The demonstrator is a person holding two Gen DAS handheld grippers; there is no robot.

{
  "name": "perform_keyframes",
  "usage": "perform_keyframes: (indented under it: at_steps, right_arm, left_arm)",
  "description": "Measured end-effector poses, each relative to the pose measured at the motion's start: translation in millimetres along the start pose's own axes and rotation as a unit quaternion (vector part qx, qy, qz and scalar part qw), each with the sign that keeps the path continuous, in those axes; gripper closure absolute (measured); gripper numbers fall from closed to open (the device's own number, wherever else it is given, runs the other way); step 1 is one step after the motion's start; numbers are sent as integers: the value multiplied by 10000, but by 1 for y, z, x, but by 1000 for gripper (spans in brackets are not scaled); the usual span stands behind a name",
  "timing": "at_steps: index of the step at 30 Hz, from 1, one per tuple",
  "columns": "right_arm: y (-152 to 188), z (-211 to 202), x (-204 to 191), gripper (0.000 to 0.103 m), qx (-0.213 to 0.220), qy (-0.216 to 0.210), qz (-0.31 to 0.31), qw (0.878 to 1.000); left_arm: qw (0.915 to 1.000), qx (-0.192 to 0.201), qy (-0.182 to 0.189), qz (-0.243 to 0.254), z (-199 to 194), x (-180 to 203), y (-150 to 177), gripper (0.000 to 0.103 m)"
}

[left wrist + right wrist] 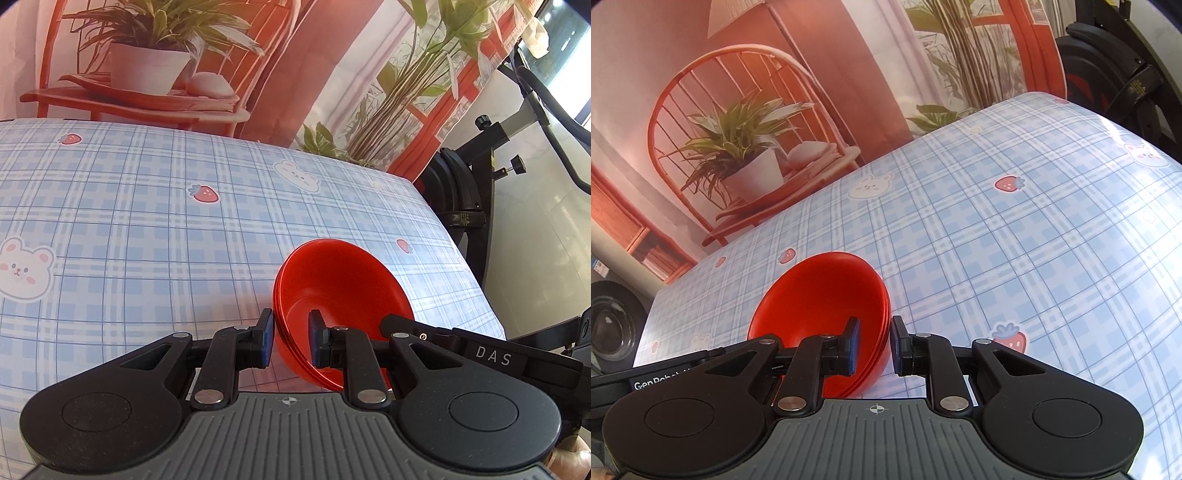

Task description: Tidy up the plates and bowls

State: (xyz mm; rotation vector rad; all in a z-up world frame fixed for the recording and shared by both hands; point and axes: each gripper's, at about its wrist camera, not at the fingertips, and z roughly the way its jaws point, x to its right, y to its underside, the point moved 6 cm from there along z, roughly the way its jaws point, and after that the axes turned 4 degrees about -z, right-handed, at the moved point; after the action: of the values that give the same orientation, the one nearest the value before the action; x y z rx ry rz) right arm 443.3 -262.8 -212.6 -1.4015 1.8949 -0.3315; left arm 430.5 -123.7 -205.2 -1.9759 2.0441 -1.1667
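Observation:
A stack of red bowls (332,280) is held between both grippers above the checked tablecloth (147,221). My left gripper (291,339) is shut on the stack's left rim, one finger inside and one outside. In the right wrist view the same red bowls (827,295) show, and my right gripper (873,347) is shut on the right rim in the same way. The other gripper's black body shows behind the bowls in each view. The stack shows three nested rims at its edge.
A blue plaid tablecloth with bears and strawberries covers the table (1015,258). A printed backdrop (184,55) with a chair and plants stands behind it. A black exercise machine (480,192) stands past the table's right edge.

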Motion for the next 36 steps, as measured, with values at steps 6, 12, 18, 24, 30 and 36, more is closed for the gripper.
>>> perform_keyframes:
  at_steps: [6,12,18,24,30,36]
  right_arm:
    - [-4,-7,-2,92,180,-17,15,9998]
    - [-15,-24,-10,92,481,14,-126,9988]
    - [-19,-42,-21,92,671,-93,-165,9976]
    - [-17,-56,-34,92,770,-156,-208,9967]
    - [-11,-71,-43,92,839,-205,-271,9959]
    - [-3,-83,-49,92,899,-252,-256,9953]
  left_arm:
    - [9999,125,29,11,-7,2,-4,83]
    - [9992,374,87,130,-26,15,-12,83]
    - [9983,548,103,168,-48,19,-16,83]
    - [9979,612,60,197,-64,19,-12,83]
    - [9976,661,76,168,-80,16,-8,83]
    - [9972,707,116,193,-92,15,-3,83]
